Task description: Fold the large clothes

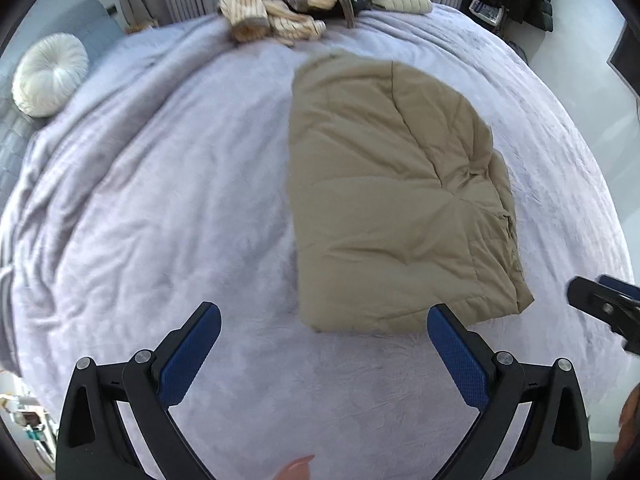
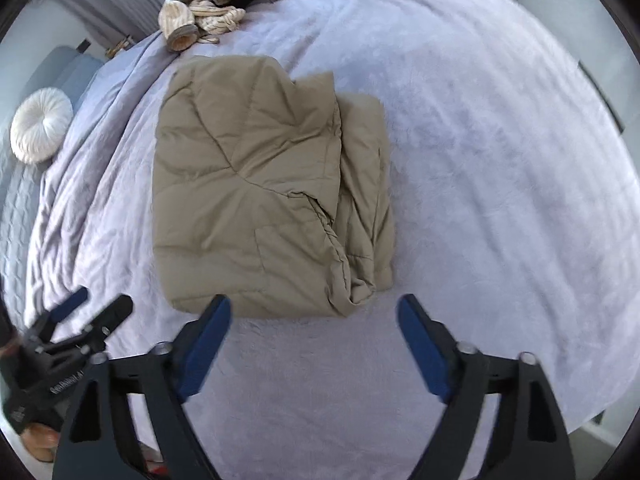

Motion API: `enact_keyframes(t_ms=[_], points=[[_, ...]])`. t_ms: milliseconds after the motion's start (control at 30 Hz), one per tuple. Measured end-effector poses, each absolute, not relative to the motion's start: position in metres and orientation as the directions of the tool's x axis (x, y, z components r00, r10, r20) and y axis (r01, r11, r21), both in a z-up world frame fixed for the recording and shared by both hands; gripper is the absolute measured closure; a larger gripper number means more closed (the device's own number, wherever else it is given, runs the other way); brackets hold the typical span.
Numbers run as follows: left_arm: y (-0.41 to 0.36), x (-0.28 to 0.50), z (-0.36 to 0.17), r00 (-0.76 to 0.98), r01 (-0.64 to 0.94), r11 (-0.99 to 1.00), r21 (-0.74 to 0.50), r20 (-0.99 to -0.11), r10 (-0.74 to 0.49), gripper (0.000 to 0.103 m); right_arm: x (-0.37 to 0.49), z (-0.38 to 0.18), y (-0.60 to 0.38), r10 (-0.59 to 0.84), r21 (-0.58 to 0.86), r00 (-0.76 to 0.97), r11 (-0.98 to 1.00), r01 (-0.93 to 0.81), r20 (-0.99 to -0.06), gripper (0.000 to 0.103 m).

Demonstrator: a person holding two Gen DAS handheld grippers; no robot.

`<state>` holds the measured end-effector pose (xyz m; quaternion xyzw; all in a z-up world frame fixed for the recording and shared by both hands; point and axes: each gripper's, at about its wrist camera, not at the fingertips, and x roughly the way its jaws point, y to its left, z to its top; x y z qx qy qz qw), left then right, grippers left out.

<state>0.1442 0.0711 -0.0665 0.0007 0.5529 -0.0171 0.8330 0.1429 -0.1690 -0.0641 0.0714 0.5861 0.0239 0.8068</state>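
Tan quilted puffer jacket (image 1: 396, 200) sits folded into a chunky rectangle on the lavender fleece blanket (image 1: 180, 200) that covers the bed, roughly mid-bed and closer to the near edge. From the right wrist view the fold isn't totally tidy — a second layer pokes out along the jacket's right side and bunches up at the near corner.

Left gripper (image 1: 324, 322) hovers just short of the jacket's near edge, blue pads spread wide with nothing between them. Right gripper (image 2: 314, 310) is the same deal: fingers wide apart, empty, with the left pad overlapping the jacket's near hem in the picture — can't tell whether it's actually touching the fabric or just above it. Each gripper only shows up cut off at the frame edge in the other one's camera.

At the far end of the bed there's a heap of cream striped knitwear (image 1: 276, 4) with something dark tangled in it; can't make out what the dark bit is. A round white pleated cushion (image 1: 50, 76) sits off to the left by a grey-blue headboard (image 1: 86, 20). Both views are a bit blurry, and the fisheye bends everything near the rim.
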Motion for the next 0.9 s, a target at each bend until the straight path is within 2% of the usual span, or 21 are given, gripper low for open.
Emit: enact_keyframes(t_ms=[33, 167, 567, 900], points=[[0.071, 0.142, -0.061, 0.399, 0.029, 0.999, -0.019, -0.917, -0.029, 0.000, 0.139, -0.058, -0.167, 0.114, 0.134, 0.336, 0.990, 0.038, -0.935, 0.000], [0.074, 0.132, -0.042, 0.413, 0.027, 0.998, -0.054, -0.909, -0.060, 0.000, 0.125, -0.036, -0.163, 0.081, 0.108, 0.411, 0.993, 0.044, -0.908, 0.000], [0.080, 0.110, 0.005, 0.442, -0.025, 0.999, -0.022, -0.897, -0.008, 0.000, 0.107, 0.008, -0.148, 0.007, 0.043, 0.428, 0.996, 0.073, -0.904, 0.000], [0.083, 0.108, 0.017, 0.456, -0.031, 0.999, -0.005, -0.890, 0.010, 0.000, 0.100, 0.023, -0.140, -0.034, 0.003, 0.456, 0.997, 0.080, -0.889, 0.000]])
